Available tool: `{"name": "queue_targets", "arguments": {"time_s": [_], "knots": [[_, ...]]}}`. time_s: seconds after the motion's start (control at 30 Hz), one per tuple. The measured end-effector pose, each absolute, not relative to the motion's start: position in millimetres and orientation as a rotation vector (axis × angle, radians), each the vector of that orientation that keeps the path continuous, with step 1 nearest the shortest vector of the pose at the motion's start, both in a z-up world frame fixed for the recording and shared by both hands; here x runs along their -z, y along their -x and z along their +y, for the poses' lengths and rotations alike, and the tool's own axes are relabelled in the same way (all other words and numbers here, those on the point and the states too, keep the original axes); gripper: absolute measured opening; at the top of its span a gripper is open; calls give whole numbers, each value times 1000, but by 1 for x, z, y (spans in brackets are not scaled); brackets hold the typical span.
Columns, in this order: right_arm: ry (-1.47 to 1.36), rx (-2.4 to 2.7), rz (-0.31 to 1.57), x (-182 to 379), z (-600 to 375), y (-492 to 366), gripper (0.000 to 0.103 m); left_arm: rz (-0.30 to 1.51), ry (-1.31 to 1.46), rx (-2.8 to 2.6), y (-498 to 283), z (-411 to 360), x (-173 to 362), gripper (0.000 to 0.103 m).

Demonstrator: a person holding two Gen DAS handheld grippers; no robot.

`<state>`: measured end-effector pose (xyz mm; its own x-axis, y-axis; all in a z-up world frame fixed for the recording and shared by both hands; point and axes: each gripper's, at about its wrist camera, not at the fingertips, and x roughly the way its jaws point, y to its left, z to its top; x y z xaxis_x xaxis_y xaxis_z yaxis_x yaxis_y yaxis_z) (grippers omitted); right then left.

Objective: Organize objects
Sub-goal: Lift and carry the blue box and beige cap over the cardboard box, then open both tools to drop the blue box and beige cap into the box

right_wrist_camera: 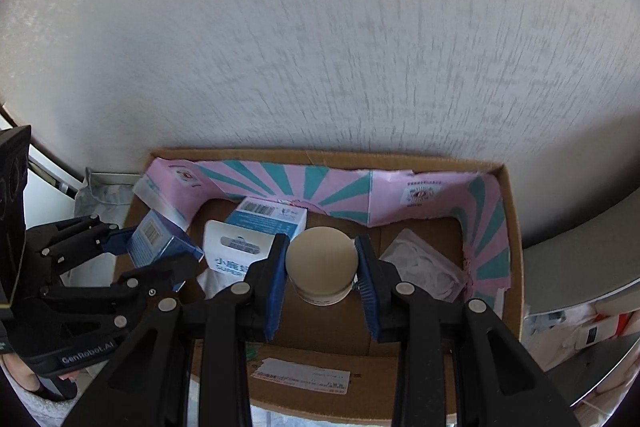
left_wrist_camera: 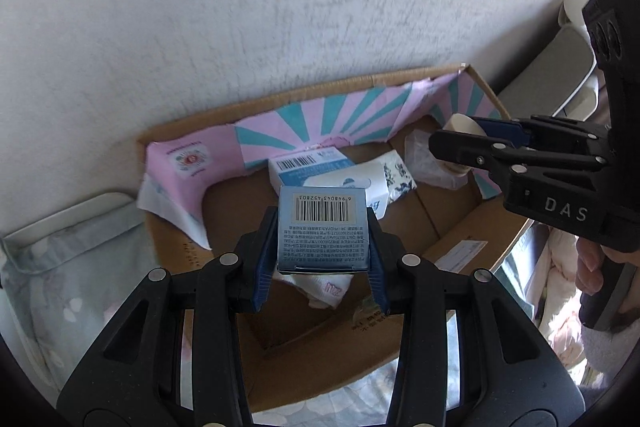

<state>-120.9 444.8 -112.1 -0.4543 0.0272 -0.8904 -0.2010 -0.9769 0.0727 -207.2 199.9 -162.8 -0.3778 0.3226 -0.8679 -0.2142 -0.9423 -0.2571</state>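
The left gripper (left_wrist_camera: 322,227) had its jaws closed on a small blue box (left_wrist_camera: 322,231), barcode face toward the camera, pads pressed against its two sides. The box was held above a cardboard carton (left_wrist_camera: 460,227), over a crumpled white wrapper (left_wrist_camera: 320,291) lying on the carton floor.

The right gripper (right_wrist_camera: 322,267) had its jaws closed on a round cream jar (right_wrist_camera: 322,267), gripped at the sides with its flat lid facing the camera. The jar was also held over the carton, to the right of the blue box; in the left view the right gripper reached in from the right edge with the jar (left_wrist_camera: 460,131) near the carton's far right corner. Part of a hand (left_wrist_camera: 590,263) showed on that gripper's handle.

Just beyond the blue box, inside the carton, a white box with a hang tab (right_wrist_camera: 236,251) lay on the floor, and behind it a blue-and-white box (right_wrist_camera: 268,215) showed its barcode. To the right of the jar lay a clear plastic packet (right_wrist_camera: 420,267).

Torn pink-and-teal paper (right_wrist_camera: 320,187) lined the carton's far and side walls. A white shipping label (right_wrist_camera: 300,379) sat on the near flap. Behind the carton rose a textured white wall (right_wrist_camera: 320,47). Left of the carton lay pale floral fabric (left_wrist_camera: 72,267).
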Motion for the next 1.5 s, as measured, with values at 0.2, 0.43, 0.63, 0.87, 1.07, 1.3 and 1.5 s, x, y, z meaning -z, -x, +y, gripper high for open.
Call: {"name": "queue_targets", "arguments": {"time_s": [0.2,0.43,0.63,0.87,1.07,1.3,1.5], "knots": [[1618,-2508,250,130,450,125,30,-97,1553,-2323,208,209,179,36],[1639,-2494,264,136,450,130,30,-64,1539,-2321,210,210,176,36],[1637,-2505,267,132,446,130,30,-62,1519,-2332,207,208,166,36],[1630,-2528,289,126,444,130,30,-44,1508,-2354,208,209,160,36],[1629,-2476,360,126,456,136,77,-32,1497,-2351,211,212,159,74],[1572,-2470,488,123,471,134,102,-37,1478,-2340,209,216,156,103],[1603,-2466,478,128,467,133,102,-82,1510,-2340,208,212,160,103]]}}
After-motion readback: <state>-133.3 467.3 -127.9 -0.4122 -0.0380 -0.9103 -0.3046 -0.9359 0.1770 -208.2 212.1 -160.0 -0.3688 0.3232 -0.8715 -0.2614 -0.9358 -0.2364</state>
